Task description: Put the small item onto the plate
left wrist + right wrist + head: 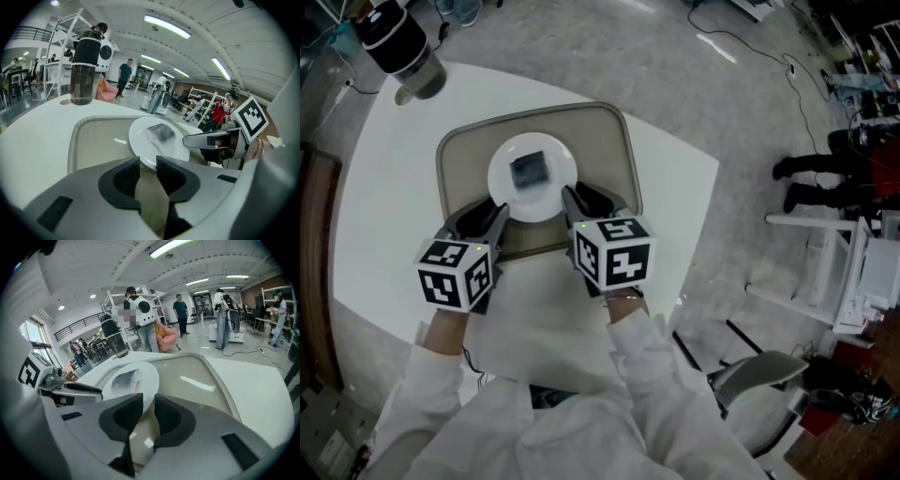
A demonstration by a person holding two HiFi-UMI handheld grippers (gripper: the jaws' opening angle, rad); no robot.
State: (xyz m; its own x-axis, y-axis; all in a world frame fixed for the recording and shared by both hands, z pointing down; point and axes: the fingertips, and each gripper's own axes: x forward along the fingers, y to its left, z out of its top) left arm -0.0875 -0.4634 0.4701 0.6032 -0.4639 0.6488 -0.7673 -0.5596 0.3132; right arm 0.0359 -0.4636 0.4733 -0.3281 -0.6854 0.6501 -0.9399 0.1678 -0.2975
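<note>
left gripper (pixel 490 212), right gripper (pixel 578 200), both angled down, jaws apart

The floor (pixel 675 94) is grey and smooth, with pale reflections of lamps on it. A white table (pixel 384 244) with rounded corners fills the middle of the head view. A thin black cable (pixel 741 45) runs over the floor at 1 o'clock. A white rack (pixel 839 281) stands at 3 o'clock, and a grey chair (pixel 764 375) at 4 o'clock.

In the gripper views the room is a large hall. The white ceiling (pixel 197 51) is curved, and long tube lamps (pixel 167 26) shine at 12 o'clock. A white shelf frame (pixel 58 47) stands at 10 o'clock. A pink armchair (pixel 168 339) is near the centre, a balcony railing (pixel 77 326) at 9 o'clock, and a brown wall (pixel 255 291) at 2 o'clock.
</note>
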